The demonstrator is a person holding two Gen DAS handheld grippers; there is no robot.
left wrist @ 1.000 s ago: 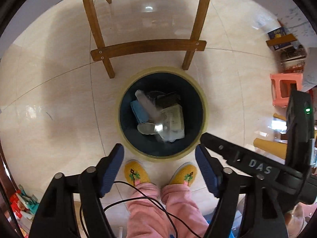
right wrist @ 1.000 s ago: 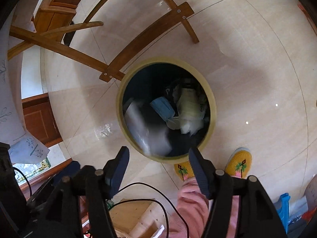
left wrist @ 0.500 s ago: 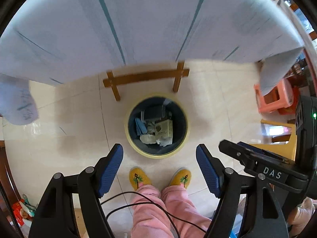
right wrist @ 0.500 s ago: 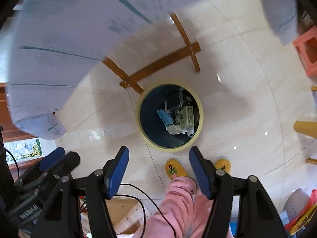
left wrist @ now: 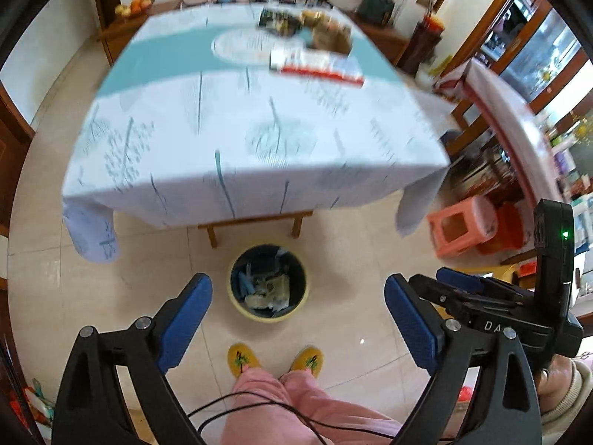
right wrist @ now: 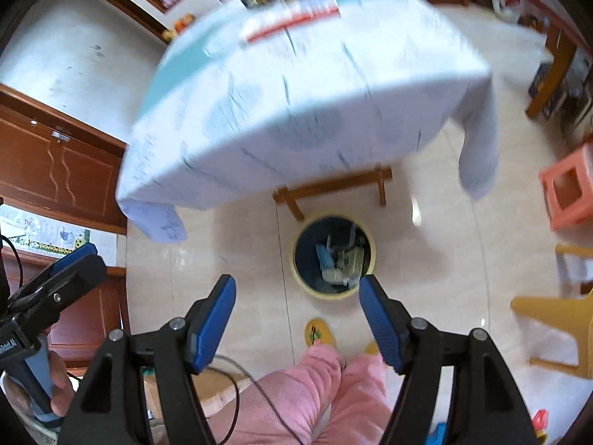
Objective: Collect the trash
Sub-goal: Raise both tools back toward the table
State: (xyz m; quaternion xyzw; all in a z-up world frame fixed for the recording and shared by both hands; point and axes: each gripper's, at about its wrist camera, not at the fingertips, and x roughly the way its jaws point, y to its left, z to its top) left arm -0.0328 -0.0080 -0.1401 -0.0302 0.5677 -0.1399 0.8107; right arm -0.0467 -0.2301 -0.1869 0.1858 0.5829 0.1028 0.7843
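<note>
Both grippers were empty, jaws apart w/ nothing between them. Left gripper [left wrist: 298, 317] and right gripper [right wrist: 296, 319] had just been opening wider. That fits a drop already made: the trash [left wrist: 267, 286] lay inside the bin [left wrist: 237, 298], a dark tub w/ a yellow rim, on the tile floor just in front of the person's yellow slippers [left wrist: 242, 360]. Contents looked like a blue scrap, pale wrappers and a box; exact items too small to tell.

Bin sat near the table's near edge, by the wooden crossbar [left wrist: 255, 220] — prob. parked there so stuff from the tabletop goes straight down.

Vs. a second ago: bin filled the middle of both views then, seen from close above, w/ only the table legs showing. Now it was small and far below, and the clothed table [left wrist: 252, 122] w/ its cluttered far end [left wrist: 315, 42] had come into view. Heavy blur on the table. My read: hands lifting away from the bin toward the tabletop for the next piece, prob. the items at the far side.
</note>
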